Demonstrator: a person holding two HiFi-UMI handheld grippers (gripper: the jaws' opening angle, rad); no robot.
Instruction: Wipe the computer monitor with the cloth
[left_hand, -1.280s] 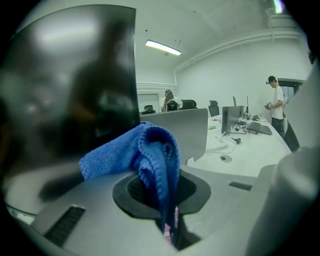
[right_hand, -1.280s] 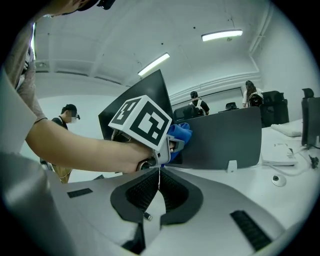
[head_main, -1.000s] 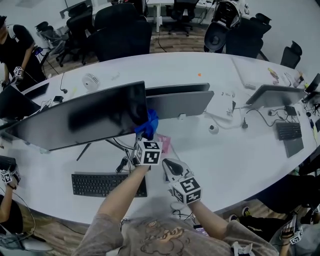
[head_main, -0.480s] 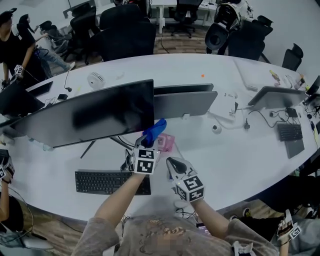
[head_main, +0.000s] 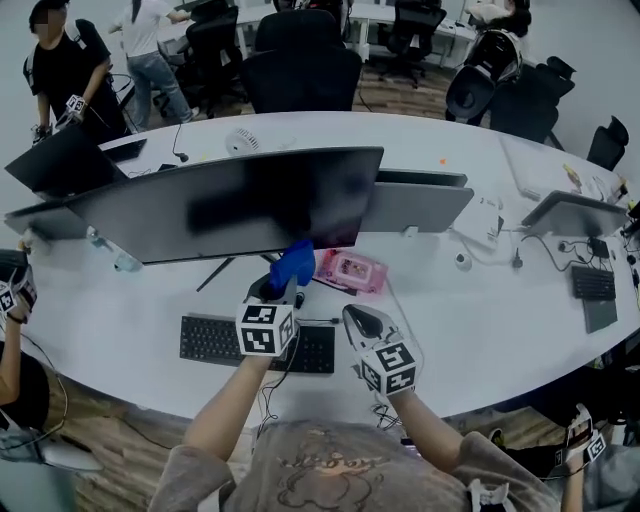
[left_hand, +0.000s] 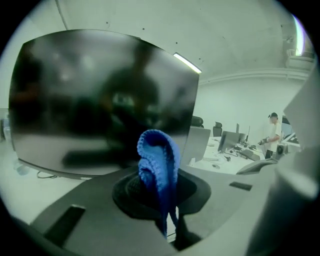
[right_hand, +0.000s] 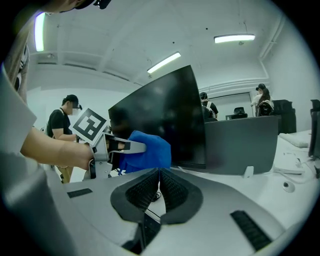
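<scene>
White office desk (head_main: 500, 330), left gripper (left_hand: 167, 222) pinching blue cloth (head_main: 294, 266) near monitor (head_main: 240, 205)

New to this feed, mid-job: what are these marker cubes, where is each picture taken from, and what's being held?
No robot: a person holds a two-jaw gripper in each hand; the marker cubes belong to them. The head view looks down from the person's head; each gripper view rides on its gripper. On the white oval table are a wide dark computer monitor, a black keyboard and a pink packet. The left gripper is shut on a blue knitted cloth near the screen. The right gripper is shut, empty.
</scene>
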